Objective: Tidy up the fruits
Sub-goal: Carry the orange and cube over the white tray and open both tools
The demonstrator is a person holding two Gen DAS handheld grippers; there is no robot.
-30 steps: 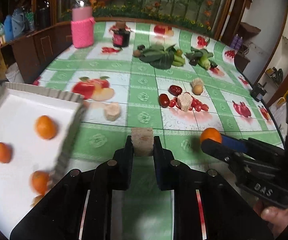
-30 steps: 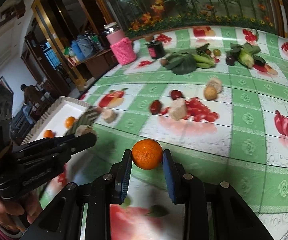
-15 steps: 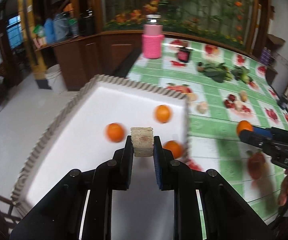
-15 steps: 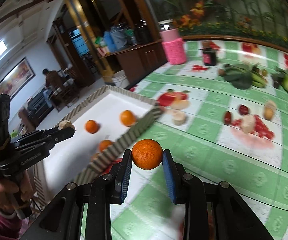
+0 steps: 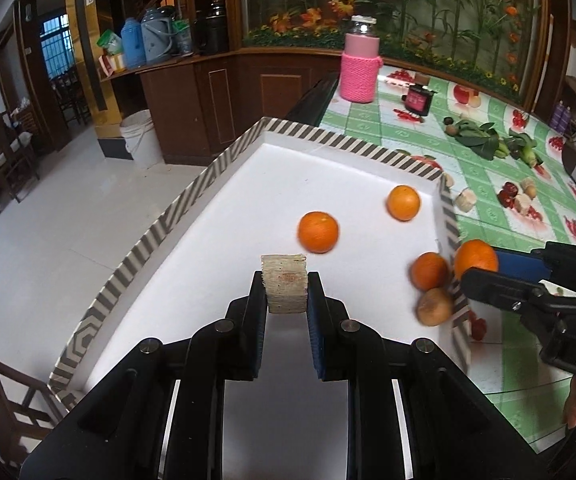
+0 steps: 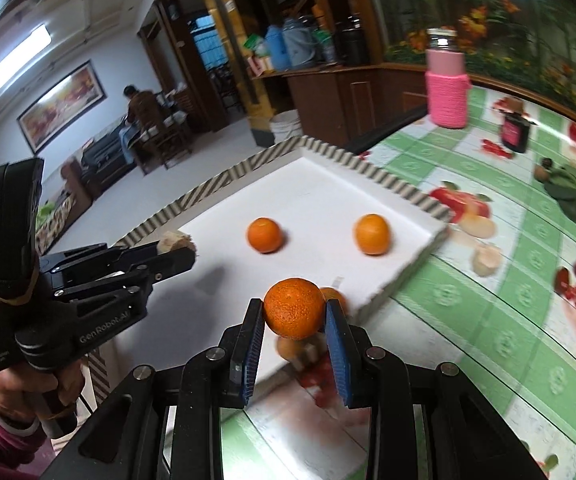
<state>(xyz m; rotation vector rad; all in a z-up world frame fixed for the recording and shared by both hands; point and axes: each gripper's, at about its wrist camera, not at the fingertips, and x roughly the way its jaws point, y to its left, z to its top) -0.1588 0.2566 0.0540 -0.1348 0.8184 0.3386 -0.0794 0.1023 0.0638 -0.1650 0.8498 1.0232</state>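
Jaws of my left gripper (image 5: 287, 285) pinched a pale cut fruit chunk (image 5: 284, 283) above the white tray (image 5: 223, 168). My right gripper (image 6: 294, 317) clamped an orange (image 6: 294, 314) over the tray's near edge. Two oranges (image 6: 263, 234) (image 6: 372, 234) lay apart inside; more fruit sat on the table (image 6: 528, 344).

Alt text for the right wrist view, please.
The right hand-held gripper grips an orange beside the near edge of a white tray holding oranges; the left hand-held gripper, holding a beige chunk, reaches over the tray.
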